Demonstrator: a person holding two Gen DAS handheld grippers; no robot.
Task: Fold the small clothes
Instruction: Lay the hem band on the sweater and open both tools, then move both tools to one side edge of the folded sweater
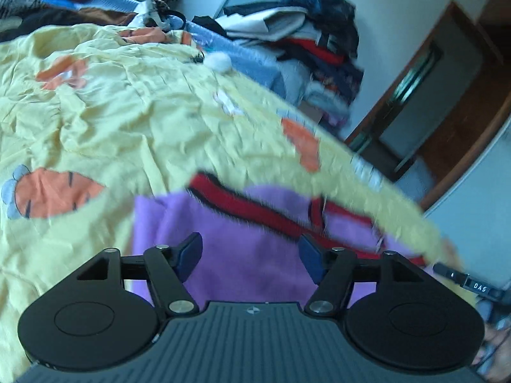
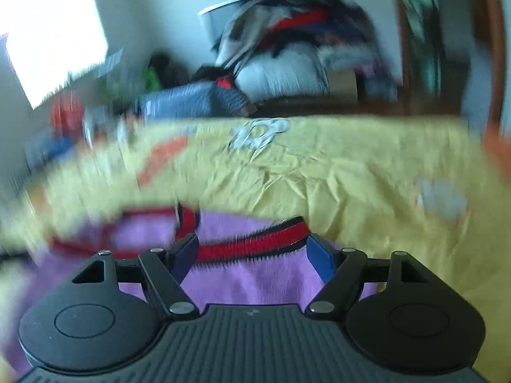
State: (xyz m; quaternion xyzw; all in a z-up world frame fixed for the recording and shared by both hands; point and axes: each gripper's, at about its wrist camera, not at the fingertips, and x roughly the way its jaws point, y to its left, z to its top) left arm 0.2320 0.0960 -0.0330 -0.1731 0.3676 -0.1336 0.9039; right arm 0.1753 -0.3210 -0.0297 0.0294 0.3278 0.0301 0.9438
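Observation:
A small purple garment (image 1: 242, 255) with red and black trim (image 1: 242, 206) lies flat on a yellow bedsheet (image 1: 127, 111) with carrot prints. My left gripper (image 1: 250, 255) is open and empty, its blue pads just above the purple cloth. In the right wrist view the same purple garment (image 2: 249, 281) lies under my right gripper (image 2: 252, 252), which is open and empty, with the red trim (image 2: 255, 242) running between its fingers. The right wrist view is motion-blurred.
A tall pile of mixed clothes (image 1: 319, 48) stands beyond the bed's far edge, also in the right wrist view (image 2: 287, 32). More clutter and hangers (image 1: 153, 6) lie at the bed's far left. A wooden door (image 1: 447, 95) is at the right.

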